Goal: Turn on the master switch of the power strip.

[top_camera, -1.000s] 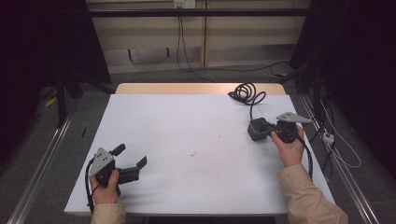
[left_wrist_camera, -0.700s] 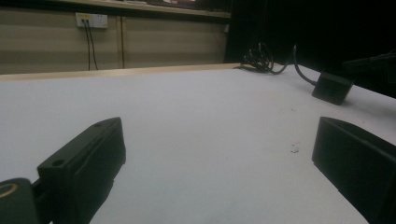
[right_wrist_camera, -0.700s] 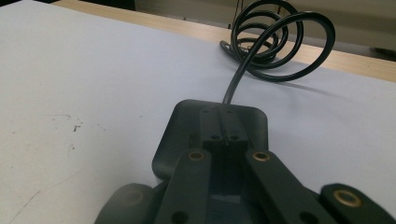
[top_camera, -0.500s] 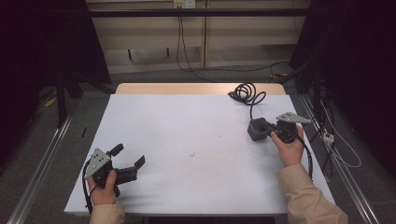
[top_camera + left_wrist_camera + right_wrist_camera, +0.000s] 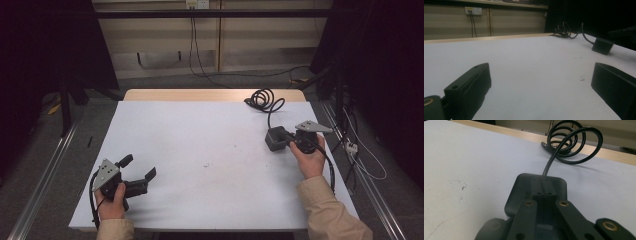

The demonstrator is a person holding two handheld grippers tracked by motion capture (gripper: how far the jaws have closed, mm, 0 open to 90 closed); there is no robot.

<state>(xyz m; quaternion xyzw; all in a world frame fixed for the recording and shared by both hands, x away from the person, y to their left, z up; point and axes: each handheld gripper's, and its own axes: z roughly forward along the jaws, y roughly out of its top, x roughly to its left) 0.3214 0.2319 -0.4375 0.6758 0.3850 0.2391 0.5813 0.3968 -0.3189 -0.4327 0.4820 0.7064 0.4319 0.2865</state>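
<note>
A black power adapter block (image 5: 274, 139) lies on the white table (image 5: 200, 130) at the right, its cable running back to a black coil (image 5: 263, 99). My right gripper (image 5: 286, 140) is level with it, jaws shut. In the right gripper view the two jaws (image 5: 543, 188) lie pressed together over the top of the adapter (image 5: 520, 185), pointing at the coil (image 5: 571, 142). My left gripper (image 5: 138, 167) rests at the near left corner, open, with nothing between its fingers. In the left gripper view the left gripper (image 5: 541, 85) faces bare table, with the adapter (image 5: 602, 45) far off at the right.
A strip of bare wood (image 5: 210, 94) runs along the table's far edge. Metal rails (image 5: 47, 175) flank the table on the floor. A wall socket (image 5: 473, 10) with hanging cables is behind, and loose cables (image 5: 360, 155) lie on the floor at the right.
</note>
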